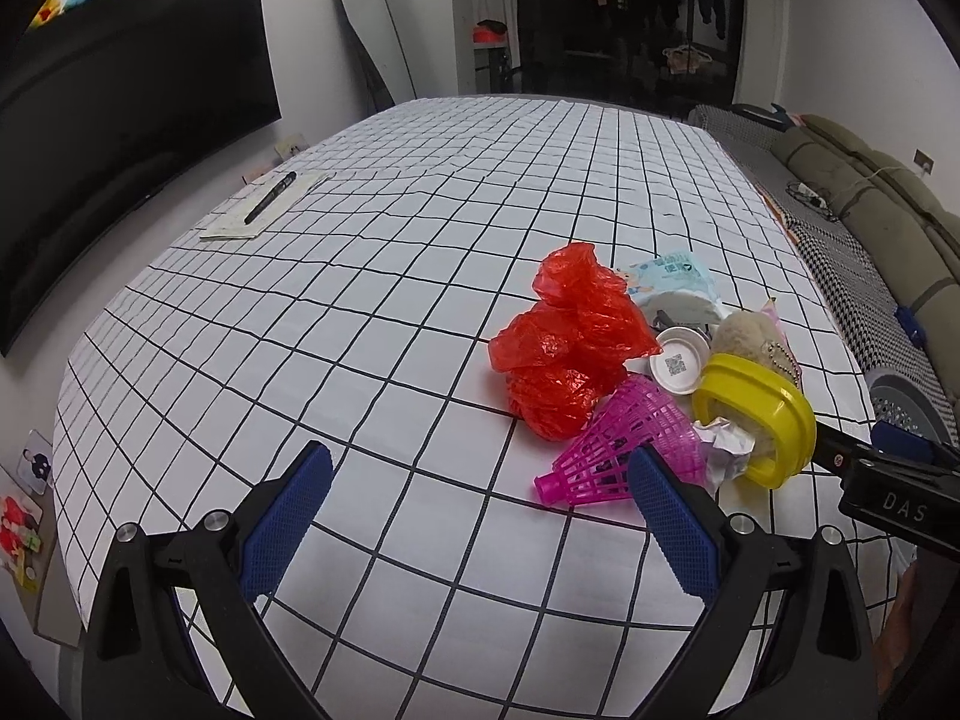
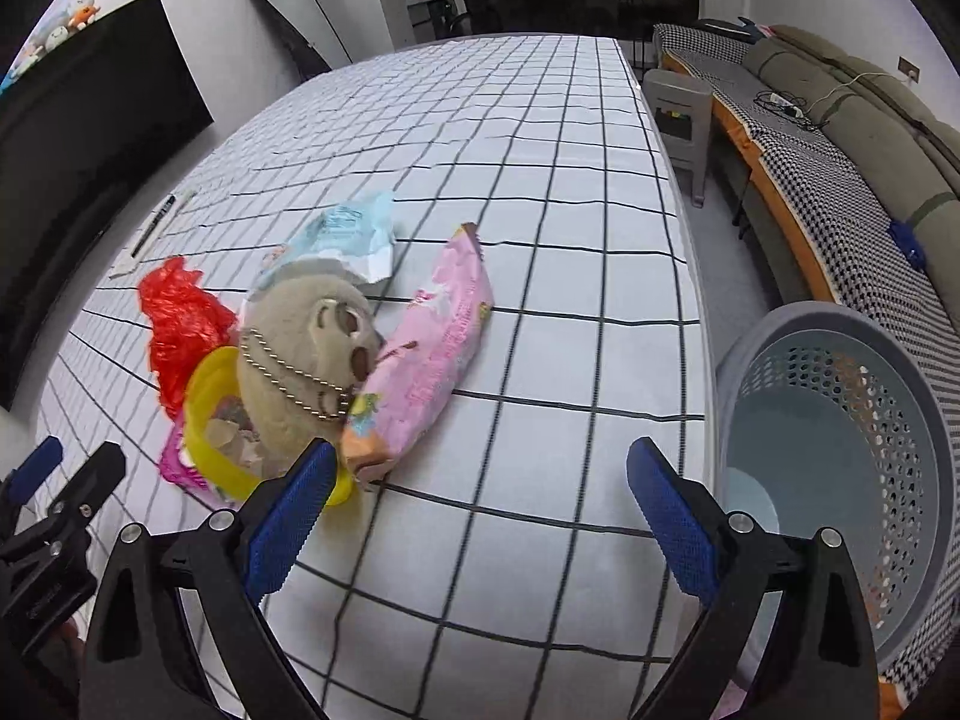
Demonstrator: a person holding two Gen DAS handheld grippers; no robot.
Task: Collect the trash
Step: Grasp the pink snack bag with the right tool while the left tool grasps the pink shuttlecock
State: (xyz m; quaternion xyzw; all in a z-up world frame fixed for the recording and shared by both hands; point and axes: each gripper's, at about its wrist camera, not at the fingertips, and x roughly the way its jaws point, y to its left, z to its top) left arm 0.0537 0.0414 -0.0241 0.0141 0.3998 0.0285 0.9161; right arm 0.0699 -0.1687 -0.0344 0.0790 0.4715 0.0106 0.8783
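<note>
A heap of trash lies on the checked tablecloth [image 1: 360, 300]: a crumpled red plastic bag [image 1: 567, 348], a pink plastic shuttlecock [image 1: 624, 450], a yellow lid [image 1: 759, 414] with crumpled foil [image 1: 729, 447], a white cap [image 1: 678, 360], a light blue wrapper [image 1: 672, 282] and a beige plush toy [image 2: 306, 354] with a ball chain. A pink snack bag [image 2: 432, 354] lies beside the plush. My left gripper [image 1: 480, 510] is open and empty, its right finger just before the shuttlecock. My right gripper [image 2: 480, 504] is open and empty, right of the heap, above the table.
A grey perforated bin [image 2: 840, 456] stands off the table's right edge. A black pen [image 1: 270, 198] on paper lies at the far left of the table. A sofa [image 2: 840, 120] runs along the right wall. A black TV [image 1: 120, 138] hangs on the left.
</note>
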